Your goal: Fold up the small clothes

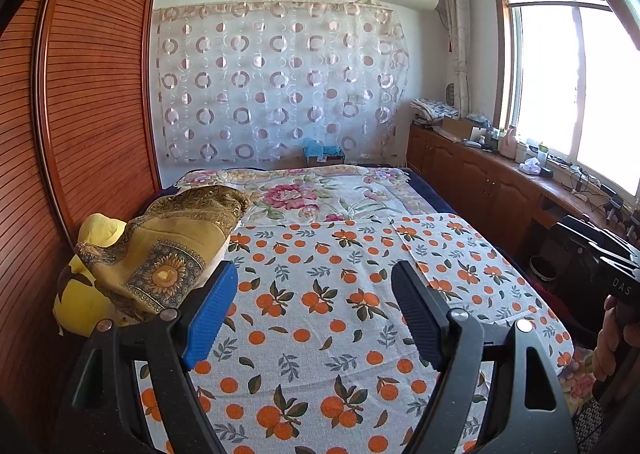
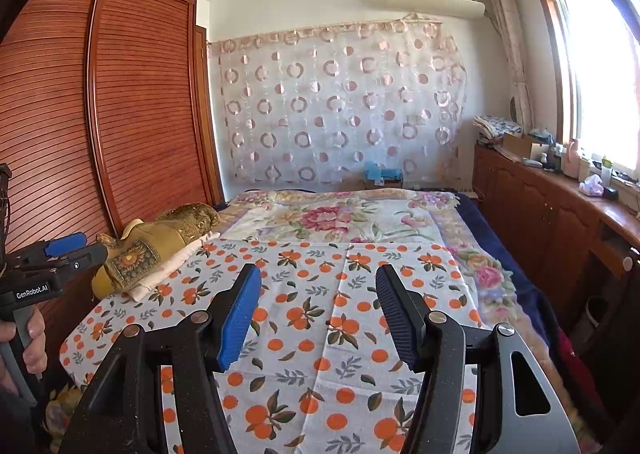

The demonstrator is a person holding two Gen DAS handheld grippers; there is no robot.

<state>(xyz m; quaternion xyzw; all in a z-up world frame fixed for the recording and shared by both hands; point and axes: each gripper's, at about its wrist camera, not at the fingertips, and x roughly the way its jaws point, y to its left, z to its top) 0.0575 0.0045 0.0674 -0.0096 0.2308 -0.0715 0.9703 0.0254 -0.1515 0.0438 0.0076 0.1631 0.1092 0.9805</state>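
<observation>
While both tongs hover wide and empty: left gripper, right gripper | step: pre-grasp over orange-print cloth | next: reach the gold garment pile.

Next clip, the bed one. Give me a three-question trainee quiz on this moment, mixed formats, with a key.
1. True or false: the left tool grips the orange-print cloth.
2. The yellow-brown bundle lies beside: A) the window, B) the wooden wardrobe, C) the air conditioner.
3. Fill in: the right tool hovers over the ____-print cloth.

Key: 1 false, both tools are open and empty; 2 B; 3 orange.
</observation>
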